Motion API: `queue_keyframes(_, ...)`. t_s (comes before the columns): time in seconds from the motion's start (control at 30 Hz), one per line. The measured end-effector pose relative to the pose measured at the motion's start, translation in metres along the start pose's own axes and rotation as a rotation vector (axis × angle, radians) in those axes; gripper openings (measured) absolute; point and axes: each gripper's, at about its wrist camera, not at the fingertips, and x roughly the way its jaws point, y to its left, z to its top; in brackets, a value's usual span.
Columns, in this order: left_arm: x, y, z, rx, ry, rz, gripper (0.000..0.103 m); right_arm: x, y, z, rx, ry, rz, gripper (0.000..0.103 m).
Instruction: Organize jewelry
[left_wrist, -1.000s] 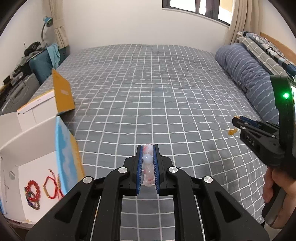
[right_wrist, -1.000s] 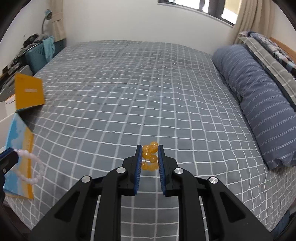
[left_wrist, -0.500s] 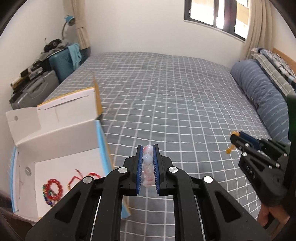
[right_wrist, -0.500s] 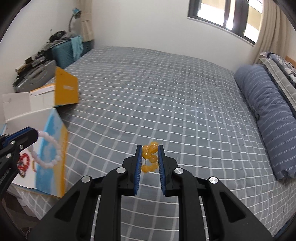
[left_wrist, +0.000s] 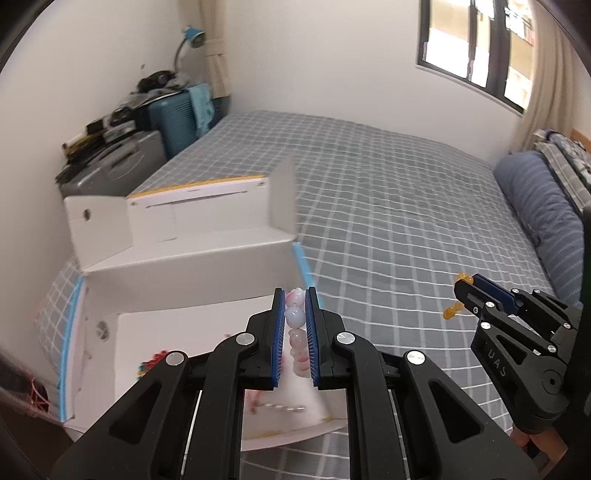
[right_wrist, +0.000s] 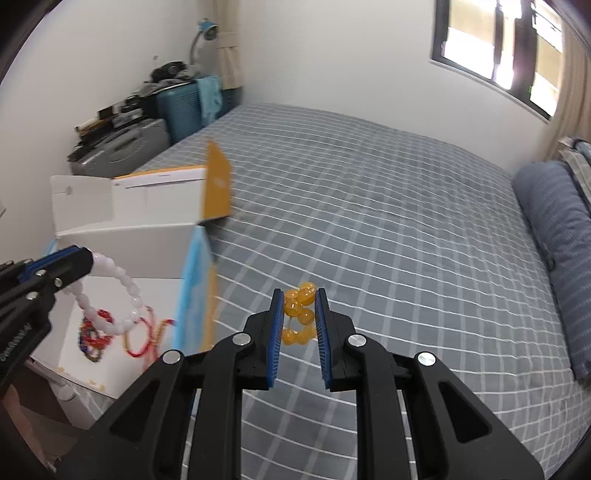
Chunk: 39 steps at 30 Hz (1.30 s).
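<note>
Nearest, your left gripper (left_wrist: 295, 325) is clenched on a bracelet of pale pink and white round beads (left_wrist: 296, 317), held above the open white cardboard box (left_wrist: 192, 273). Your right gripper (right_wrist: 299, 317) grasps a bracelet of amber-yellow round beads (right_wrist: 299, 295) over the grey checked bedspread (right_wrist: 388, 240). Inside the box lie red beaded bracelets (right_wrist: 92, 332). Farther off: blue striped pillow (right_wrist: 554, 221), teal suitcase (left_wrist: 173, 118).

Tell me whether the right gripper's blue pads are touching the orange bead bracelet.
Touching. The right wrist view shows the right gripper with both pads pressed against the orange bead bracelet, pinching its bunched beads above the bed.
</note>
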Motion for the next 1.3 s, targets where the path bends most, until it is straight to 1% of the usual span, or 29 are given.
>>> queue_keyframes(0.3, -0.002, 0.079, -0.006, -0.079, 0.005, 0.074, 0.011, 0.008, 0.088, 0.010, -0.062, -0.020, 0.114, 0.016)
queue_keyframes(0.43, 0.003, 0.100, -0.012, -0.086, 0.013, 0.100, 0.011, 0.017, 0.121, 0.010, -0.088, -0.020, 0.138, 0.016)
queue_keyframes(0.47, 0.006, 0.105, -0.014, -0.085, 0.020, 0.108, 0.011, 0.021, 0.129, 0.009, -0.092, -0.013, 0.152, 0.016)
queue_keyframes(0.57, 0.017, 0.122, -0.022, -0.092, 0.051, 0.121, 0.011, 0.033, 0.150, 0.005, -0.111, 0.001, 0.159, 0.016)
queue_keyframes(0.7, 0.037, 0.142, -0.035, -0.099, 0.093, 0.143, 0.011, 0.055, 0.169, 0.000, -0.132, 0.019, 0.136, 0.016)
queue_keyframes(0.8, 0.051, 0.152, -0.046, -0.092, 0.107, 0.168, 0.011, 0.076, 0.180, -0.008, -0.143, 0.064, 0.142, 0.016)
queue_keyframes(0.9, 0.067, 0.159, -0.056, -0.096, 0.147, 0.142, 0.011, 0.092, 0.186, -0.014, -0.142, 0.104, 0.148, 0.016)
queue_keyframes(1.03, 0.083, 0.165, -0.061, -0.103, 0.179, 0.155, 0.012, 0.105, 0.187, -0.017, -0.130, 0.141, 0.151, 0.017)
queue_keyframes(1.1, 0.084, 0.168, -0.061, -0.115, 0.173, 0.167, 0.018, 0.103, 0.186, -0.017, -0.127, 0.133, 0.149, 0.017)
queue_keyframes(1.13, 0.083, 0.168, -0.061, -0.112, 0.171, 0.169, 0.021, 0.101, 0.186, -0.016, -0.125, 0.128, 0.144, 0.022)
queue_keyframes(1.17, 0.082, 0.168, -0.061, -0.109, 0.166, 0.171, 0.029, 0.100, 0.185, -0.016, -0.120, 0.125, 0.146, 0.032)
queue_keyframes(1.2, 0.080, 0.168, -0.060, -0.110, 0.161, 0.174, 0.045, 0.099, 0.183, -0.016, -0.116, 0.120, 0.147, 0.036)
queue_keyframes(1.23, 0.076, 0.168, -0.059, -0.113, 0.147, 0.180, 0.054, 0.096, 0.182, -0.015, -0.110, 0.110, 0.146, 0.044)
queue_keyframes(1.27, 0.070, 0.168, -0.058, -0.117, 0.126, 0.186, 0.067, 0.093, 0.181, -0.015, -0.107, 0.100, 0.143, 0.049)
queue_keyframes(1.3, 0.065, 0.168, -0.057, -0.120, 0.105, 0.194, 0.069, 0.090, 0.180, -0.013, -0.103, 0.095, 0.143, 0.051)
